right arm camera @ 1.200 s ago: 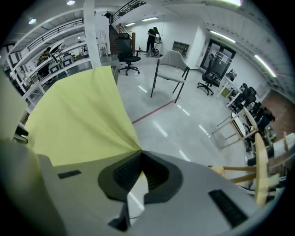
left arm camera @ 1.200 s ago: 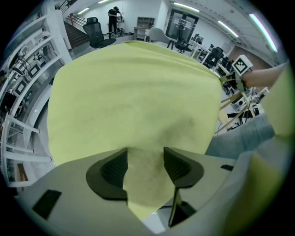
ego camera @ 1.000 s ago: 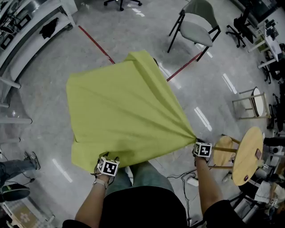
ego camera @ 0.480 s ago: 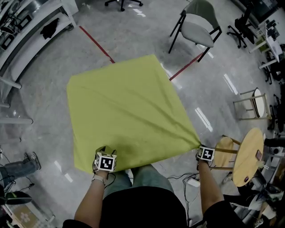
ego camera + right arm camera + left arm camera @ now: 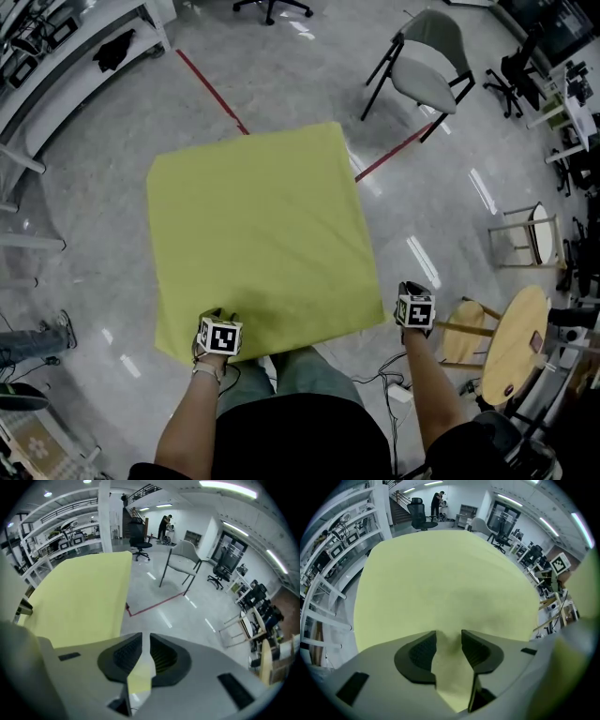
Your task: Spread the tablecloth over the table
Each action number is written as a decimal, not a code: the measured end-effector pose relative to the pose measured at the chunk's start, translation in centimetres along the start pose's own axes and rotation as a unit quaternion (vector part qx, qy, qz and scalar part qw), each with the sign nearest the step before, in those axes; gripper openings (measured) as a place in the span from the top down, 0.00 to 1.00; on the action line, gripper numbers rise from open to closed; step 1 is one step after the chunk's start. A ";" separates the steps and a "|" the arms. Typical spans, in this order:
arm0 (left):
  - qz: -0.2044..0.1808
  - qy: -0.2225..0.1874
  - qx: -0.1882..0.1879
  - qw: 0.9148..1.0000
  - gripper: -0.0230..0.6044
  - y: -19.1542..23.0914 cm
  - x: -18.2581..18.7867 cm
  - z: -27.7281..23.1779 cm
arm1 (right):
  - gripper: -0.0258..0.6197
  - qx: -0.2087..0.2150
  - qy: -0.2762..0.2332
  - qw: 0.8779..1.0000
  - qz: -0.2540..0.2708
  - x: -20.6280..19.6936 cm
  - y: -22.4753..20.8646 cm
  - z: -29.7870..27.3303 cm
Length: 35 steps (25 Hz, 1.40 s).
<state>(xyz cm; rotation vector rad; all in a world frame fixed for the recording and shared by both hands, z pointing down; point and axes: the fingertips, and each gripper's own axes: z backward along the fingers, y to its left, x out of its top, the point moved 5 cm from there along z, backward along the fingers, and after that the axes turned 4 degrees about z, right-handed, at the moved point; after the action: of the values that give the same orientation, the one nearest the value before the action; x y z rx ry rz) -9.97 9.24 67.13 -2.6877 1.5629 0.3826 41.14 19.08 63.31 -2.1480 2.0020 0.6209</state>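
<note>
At the near edge, the left claw (image 5: 448, 638) was closing on a bunched fold of the yellow-green square fabric tablecloth (image 5: 253, 225), with its pads pressing the fold. At the near right corner, the right claw (image 5: 146, 641) was opening, a narrow gap with the cloth's corner between its jaws. The tablecloth lay spread flat, reaching far from both claws above the grey polished floor (image 5: 103, 206).

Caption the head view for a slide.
A yellow-green square fabric tablecloth lies spread flat, shiny grey floor around it, a grey padded chair beyond.
</note>
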 end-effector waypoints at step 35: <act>0.149 -0.012 0.029 0.988 0.91 1.9 0.5 0.2 | 0.94 0.165 -0.132 0.901 0.379 28.3 26.9 -9.9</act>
<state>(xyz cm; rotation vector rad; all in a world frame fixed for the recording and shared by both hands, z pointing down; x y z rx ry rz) -11.45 7.90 67.01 -2.3999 1.9395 0.3629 17.63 -13.51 65.99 -0.9883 2.5143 0.5542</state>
